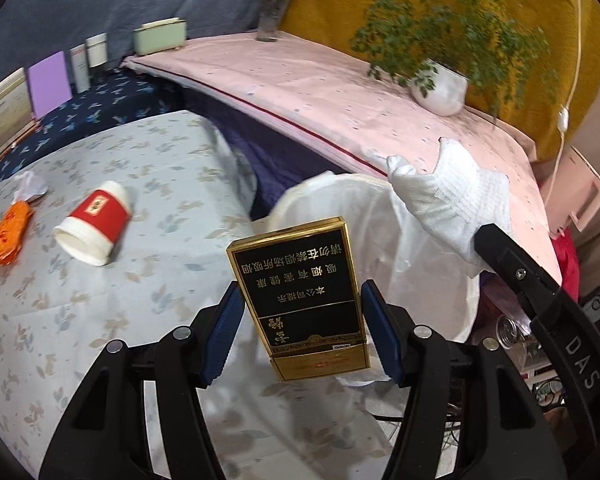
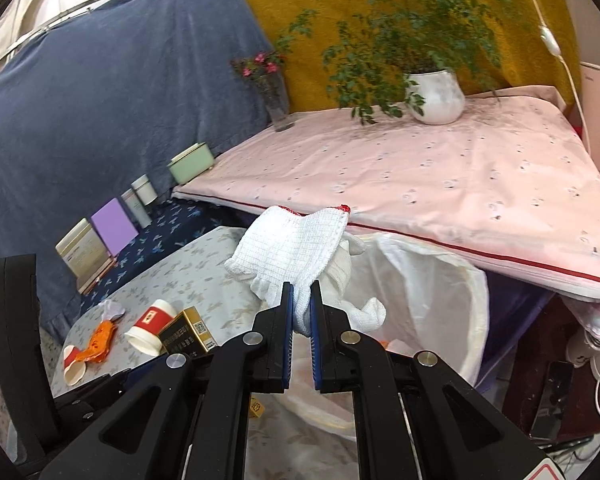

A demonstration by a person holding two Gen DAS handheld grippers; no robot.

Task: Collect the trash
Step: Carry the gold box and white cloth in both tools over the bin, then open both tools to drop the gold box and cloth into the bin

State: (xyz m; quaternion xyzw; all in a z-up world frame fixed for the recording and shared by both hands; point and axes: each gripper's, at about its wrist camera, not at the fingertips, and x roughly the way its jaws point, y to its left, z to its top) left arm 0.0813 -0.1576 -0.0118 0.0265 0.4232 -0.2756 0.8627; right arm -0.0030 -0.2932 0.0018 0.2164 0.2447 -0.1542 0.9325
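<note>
While the left gripper (image 1: 300, 320) holds a black-and-gold cigarette pack (image 1: 300, 300) upright between its blue pads, the jaws are clamped on the pack's long sides, and the printing on the pack reads upside down in the left wrist view. The pack hangs just in front of a white-lined trash bin (image 1: 432, 280), over the edge of the counter (image 1: 100, 320) with its pale leaf-print cloth.

The right gripper (image 2: 301, 324) has its jaws pinched tight on a white knitted glove (image 2: 292, 248), which bunches up above the fingertips, red trim at its cuff. The glove hangs over the near rim of the bin (image 2: 460, 320), whose liner gapes open to the right.

Farther out on the counter lies a red-and-white paper cup (image 1: 94, 226) on its side, mouth toward the camera, and beside it to the left an orange wrapper (image 1: 8, 236) with a crumpled white scrap (image 1: 32, 186) just behind. The right wrist view shows a second small cup (image 2: 74, 364) at the counter's far left edge.

Behind the bin runs a pink-covered surface (image 2: 440, 176) carrying a white potted plant (image 2: 436, 96), a glass vase of pink flowers (image 2: 276, 96) and a green box (image 2: 191, 163).
</note>
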